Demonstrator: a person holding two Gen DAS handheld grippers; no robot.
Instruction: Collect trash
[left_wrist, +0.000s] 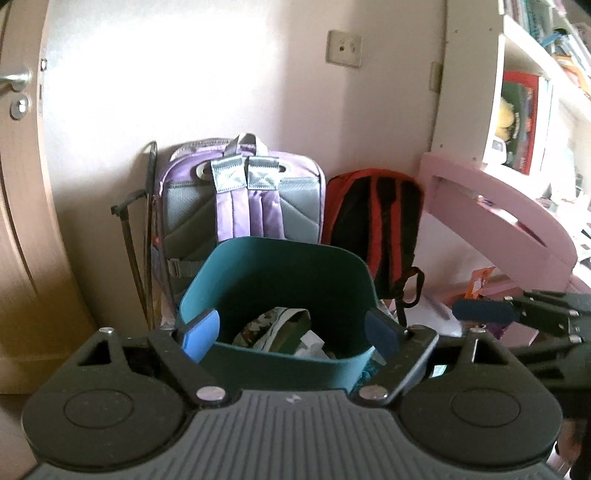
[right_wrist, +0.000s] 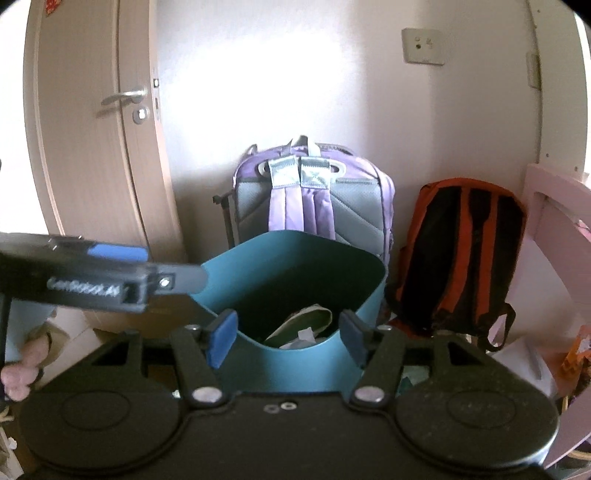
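A teal bin stands on the floor right in front of both grippers, its far wall (left_wrist: 277, 266) tall and its near wall (right_wrist: 295, 369) low. Inside lie a patterned wrapper (left_wrist: 273, 326) and white crumpled paper (left_wrist: 314, 341), seen again as trash (right_wrist: 306, 326) in the right wrist view. My left gripper (left_wrist: 291, 332) is open above the bin's near rim, nothing between its blue pads. My right gripper (right_wrist: 287, 339) is open too, empty, over the same rim. Each view catches the other gripper's finger (left_wrist: 484, 312) (right_wrist: 118, 254) at its side.
A purple backpack (left_wrist: 243, 195) and a red-and-black backpack (left_wrist: 373, 225) lean on the wall behind the bin. A door (right_wrist: 92, 166) stands at the left. Pink furniture (left_wrist: 498, 221) and a bookshelf (left_wrist: 524, 122) fill the right. A hand (right_wrist: 22, 373) shows at the lower left.
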